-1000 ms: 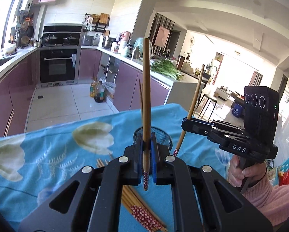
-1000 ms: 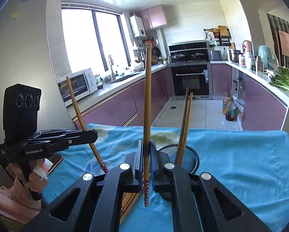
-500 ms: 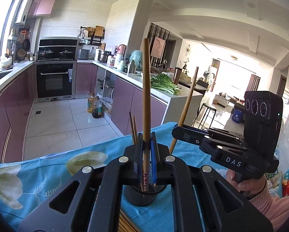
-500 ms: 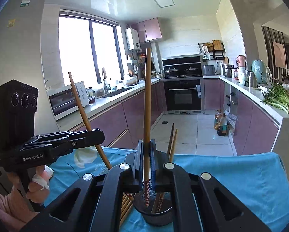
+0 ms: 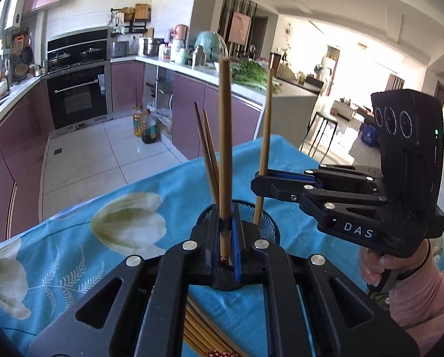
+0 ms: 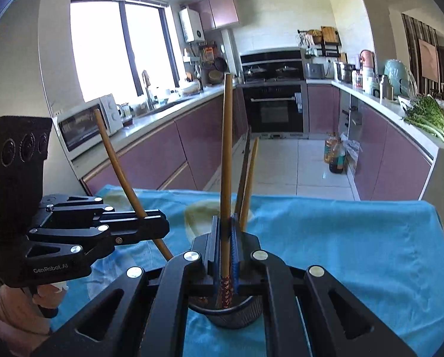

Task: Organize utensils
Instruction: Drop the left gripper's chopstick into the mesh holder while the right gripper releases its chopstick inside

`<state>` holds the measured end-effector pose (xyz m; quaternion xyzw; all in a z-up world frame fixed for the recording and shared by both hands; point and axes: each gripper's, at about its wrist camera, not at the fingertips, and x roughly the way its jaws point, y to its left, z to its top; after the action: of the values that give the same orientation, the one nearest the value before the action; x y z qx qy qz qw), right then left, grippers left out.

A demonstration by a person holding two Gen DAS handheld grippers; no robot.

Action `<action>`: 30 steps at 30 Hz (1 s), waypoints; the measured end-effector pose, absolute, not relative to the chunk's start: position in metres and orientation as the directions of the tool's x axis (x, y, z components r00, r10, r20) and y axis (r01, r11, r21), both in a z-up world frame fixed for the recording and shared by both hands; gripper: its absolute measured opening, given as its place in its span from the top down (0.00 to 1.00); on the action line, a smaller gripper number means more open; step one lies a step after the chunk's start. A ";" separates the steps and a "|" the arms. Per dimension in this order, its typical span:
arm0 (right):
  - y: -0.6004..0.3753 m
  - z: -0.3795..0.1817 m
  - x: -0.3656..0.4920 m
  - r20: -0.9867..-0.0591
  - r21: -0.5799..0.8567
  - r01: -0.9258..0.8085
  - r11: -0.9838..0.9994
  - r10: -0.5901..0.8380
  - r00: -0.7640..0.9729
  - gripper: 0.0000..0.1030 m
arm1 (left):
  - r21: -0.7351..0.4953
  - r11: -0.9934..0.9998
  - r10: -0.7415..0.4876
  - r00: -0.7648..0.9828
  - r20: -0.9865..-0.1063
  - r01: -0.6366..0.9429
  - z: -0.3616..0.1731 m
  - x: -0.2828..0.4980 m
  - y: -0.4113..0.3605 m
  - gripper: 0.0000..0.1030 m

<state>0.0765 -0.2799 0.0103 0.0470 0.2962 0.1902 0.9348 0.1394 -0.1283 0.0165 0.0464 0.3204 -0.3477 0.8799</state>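
Both claws are clamping one chopstick apiece, upright: left claw (image 5: 225, 232) gripping its chopstick (image 5: 224, 136), right claw (image 6: 226, 238) its own (image 6: 226, 160). The mesh cup (image 5: 269, 223) is sitting directly beneath the tips. Keeping sticks vertical and letting go only once the tips are inside should work best.

Your black mesh holder (image 5: 268, 223) already had two wooden chopsticks (image 5: 207, 154) leaning at its far side, plus both grippers crowded over it; the blue floral tablecloth (image 6: 355, 238) around stayed open.

Holder (image 5: 266, 223) at lower centre, on the cloth (image 5: 73, 253).
Two chopsticks (image 5: 207, 154) stand inside; loose chopsticks (image 5: 204, 336) lie below it at the bottom edge.
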 end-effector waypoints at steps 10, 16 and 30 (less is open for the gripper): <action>-0.282 -0.011 0.095 -0.593 0.236 -0.283 0.930 0.369 0.716 0.94 | -0.177 0.759 -0.567 0.502 -0.653 0.627 -0.005 0.164 -0.141 0.92; -0.282 -0.014 0.098 -0.595 0.252 -0.262 0.932 0.363 0.718 0.92 | -0.184 0.775 -0.555 0.513 -0.655 0.604 -0.008 0.173 -0.141 0.85; -0.269 0.014 0.043 -0.491 0.214 -0.386 0.897 0.440 0.751 0.74 | -0.138 0.846 -0.505 0.693 -0.514 0.515 0.018 0.114 -0.072 0.64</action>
<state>0.0426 -0.2687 0.0141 0.0495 0.2747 0.2211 0.9344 0.1136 -0.0717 0.0180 0.0082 0.2768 -0.2771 0.9201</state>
